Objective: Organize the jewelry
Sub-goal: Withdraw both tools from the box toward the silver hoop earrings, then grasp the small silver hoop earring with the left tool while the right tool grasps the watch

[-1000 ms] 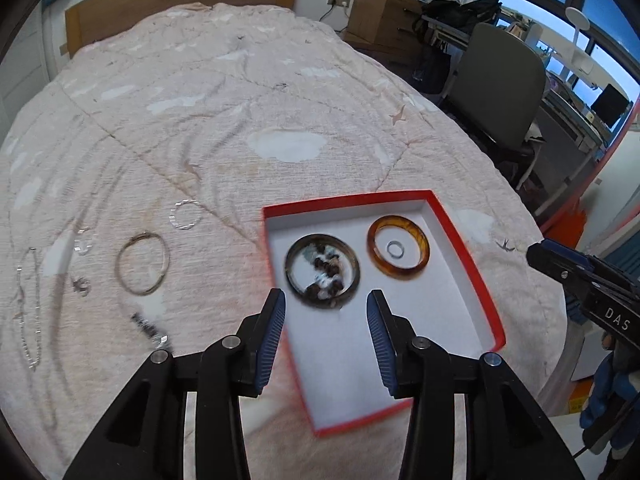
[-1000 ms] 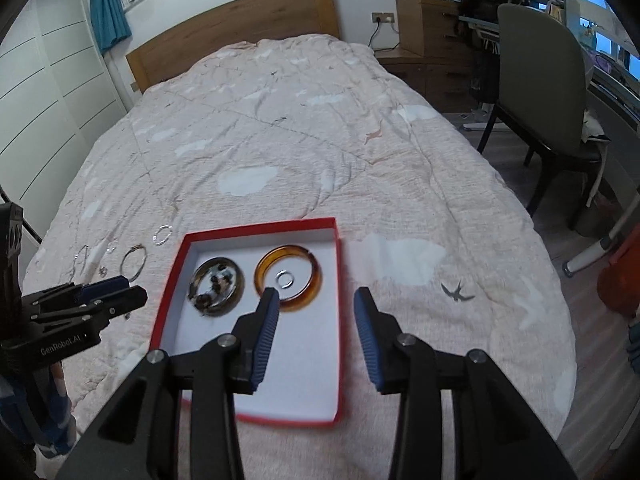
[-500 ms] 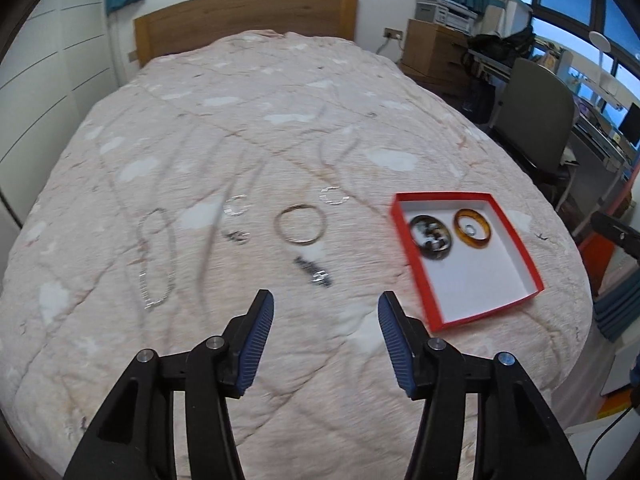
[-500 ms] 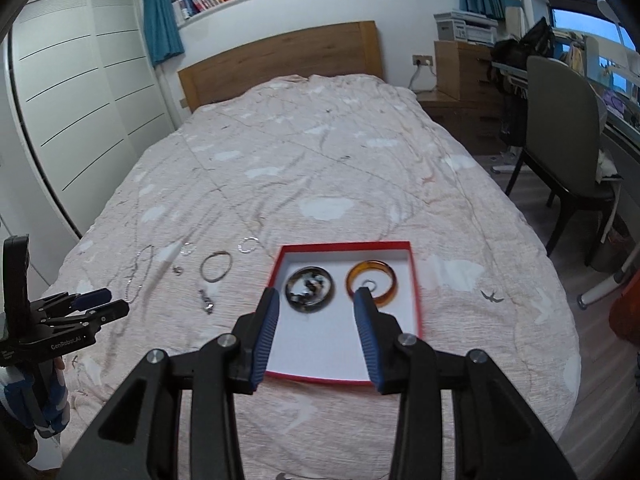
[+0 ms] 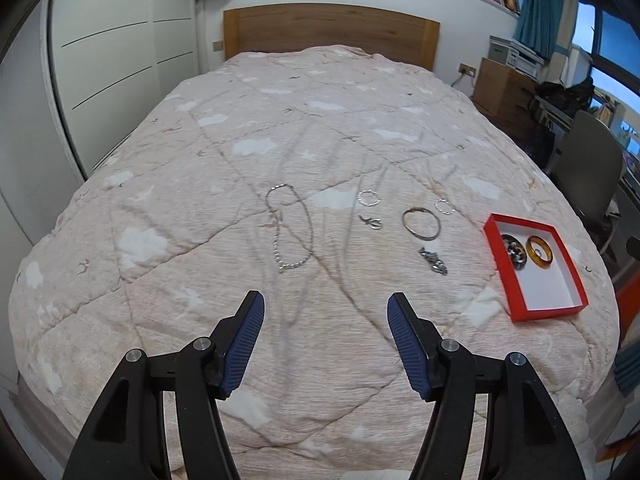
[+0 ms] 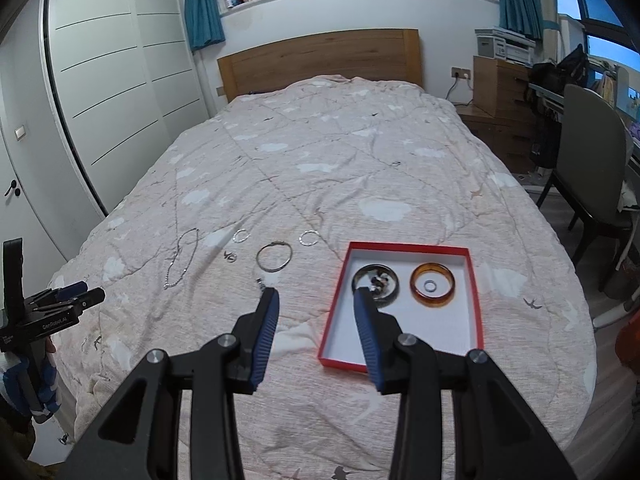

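A red box (image 5: 576, 271) (image 6: 335, 292) with a white inside lies on the bed and holds a dark bangle (image 5: 515, 250) (image 6: 384, 273) and an amber bangle (image 5: 539, 253) (image 6: 433, 285) with a small ring inside it. Loose on the quilt lie a silver chain (image 5: 290, 229) (image 6: 181, 258), a thin metal bangle (image 5: 421, 223) (image 6: 273, 257), two small silver rings (image 5: 368, 198) (image 5: 445, 207), a small charm (image 5: 373, 222) and a dark clasp piece (image 5: 433, 261). My left gripper (image 5: 323, 330) is open and empty, above the near quilt. My right gripper (image 6: 316, 316) is open and empty, just left of the box.
The wooden headboard (image 6: 320, 60) stands at the far end. White wardrobe doors (image 6: 112, 92) are on the left. A grey chair (image 6: 592, 168), a wooden cabinet (image 6: 504, 84) and a desk stand to the right of the bed.
Both grippers have pulled back and up from the red box. The left one has swung left, so the loose jewelry now lies ahead of it. Both stay open.
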The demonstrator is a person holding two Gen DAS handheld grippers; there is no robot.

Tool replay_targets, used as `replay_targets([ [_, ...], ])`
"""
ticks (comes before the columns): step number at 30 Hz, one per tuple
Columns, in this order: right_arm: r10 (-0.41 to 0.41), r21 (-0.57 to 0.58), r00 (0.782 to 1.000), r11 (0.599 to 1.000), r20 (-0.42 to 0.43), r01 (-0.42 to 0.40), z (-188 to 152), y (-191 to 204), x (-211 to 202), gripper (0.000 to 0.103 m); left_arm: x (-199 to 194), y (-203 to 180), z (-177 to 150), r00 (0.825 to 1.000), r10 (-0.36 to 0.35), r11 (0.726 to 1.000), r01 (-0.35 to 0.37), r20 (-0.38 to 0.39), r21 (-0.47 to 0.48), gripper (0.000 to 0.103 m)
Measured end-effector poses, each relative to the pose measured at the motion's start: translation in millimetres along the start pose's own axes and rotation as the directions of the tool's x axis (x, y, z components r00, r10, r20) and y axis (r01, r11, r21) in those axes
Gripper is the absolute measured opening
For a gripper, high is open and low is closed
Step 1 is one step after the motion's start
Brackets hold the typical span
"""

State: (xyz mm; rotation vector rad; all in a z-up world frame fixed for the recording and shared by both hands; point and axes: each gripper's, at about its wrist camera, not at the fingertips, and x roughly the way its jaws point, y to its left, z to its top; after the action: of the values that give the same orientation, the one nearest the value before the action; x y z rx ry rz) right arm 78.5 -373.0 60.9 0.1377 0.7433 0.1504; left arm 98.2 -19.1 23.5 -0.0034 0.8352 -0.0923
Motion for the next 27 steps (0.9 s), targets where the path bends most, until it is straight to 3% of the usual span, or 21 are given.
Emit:
replay_targets([
  [14, 0.055, -0.033, 0.995, 0.998, -0.080, -0.058, 4, 26, 54, 0.037, 29, 36, -9, 0.996, 0.066, 0.997, -0.068, -0.053, -0.029, 0.063],
  [21, 0.109, -0.025, 0.983, 0.993, -0.146, -0.114, 15, 34, 111, 0.037, 73, 25, 13, 0.997, 0.003, 1.000, -0.004, -0.079, -0.012, 0.058],
  [27, 0.123, -0.015, 0.965, 0.991, -0.232, -0.130, 20, 35, 179, 0.037, 134, -1, 42, 0.989, -0.075, 0.997, 0.078, -0.125, 0.012, 0.052],
])
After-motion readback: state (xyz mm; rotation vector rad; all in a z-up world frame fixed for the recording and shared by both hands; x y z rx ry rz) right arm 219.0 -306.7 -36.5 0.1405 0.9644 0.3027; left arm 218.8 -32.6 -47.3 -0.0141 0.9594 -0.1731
